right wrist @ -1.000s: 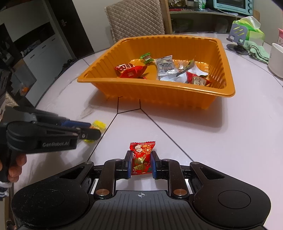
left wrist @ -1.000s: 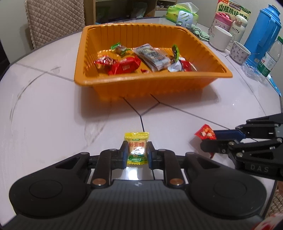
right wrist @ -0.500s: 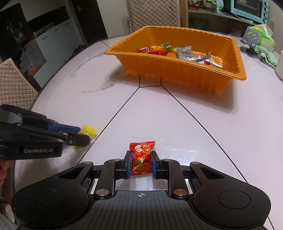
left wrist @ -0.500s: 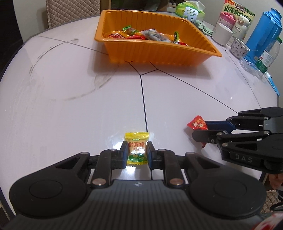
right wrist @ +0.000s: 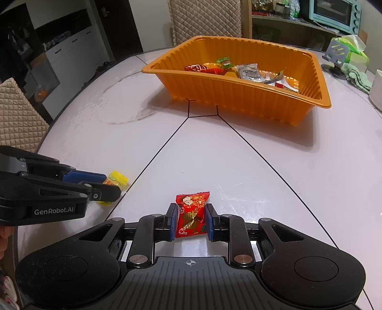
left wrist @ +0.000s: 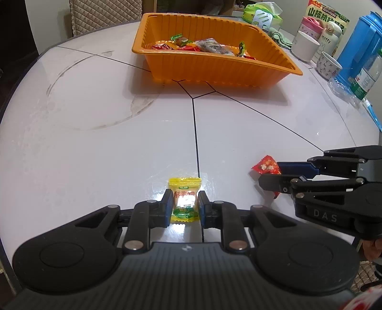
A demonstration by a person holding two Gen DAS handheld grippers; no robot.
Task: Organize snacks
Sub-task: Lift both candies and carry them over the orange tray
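Note:
An orange tray point(left wrist: 214, 71) point(right wrist: 238, 100) with several wrapped snacks stands at the far side of the white round table point(left wrist: 107, 155). My left gripper point(left wrist: 183, 198) is shut on a yellow candy point(left wrist: 184, 184) low over the table, near its front edge. From the right wrist view the left gripper point(right wrist: 112, 184) shows at the left with that yellow candy point(right wrist: 118, 177). My right gripper point(right wrist: 189, 209) holds a red candy point(right wrist: 192, 200) between its pads, and its jaws are opening. In the left wrist view the right gripper point(left wrist: 268, 175) and the red candy point(left wrist: 266, 165) sit at the right.
At the table's right side stand a white mug point(left wrist: 305, 46), a patterned cup point(left wrist: 328, 65), a blue thermos point(left wrist: 358, 45) and a water bottle point(left wrist: 367, 76). A green tissue pack point(right wrist: 353, 52) lies behind the tray. Quilted chairs point(right wrist: 205, 19) stand around the table.
Both grippers have drawn back from the orange tray toward the table's near edge, each with its candy. The tray now looks farther off.

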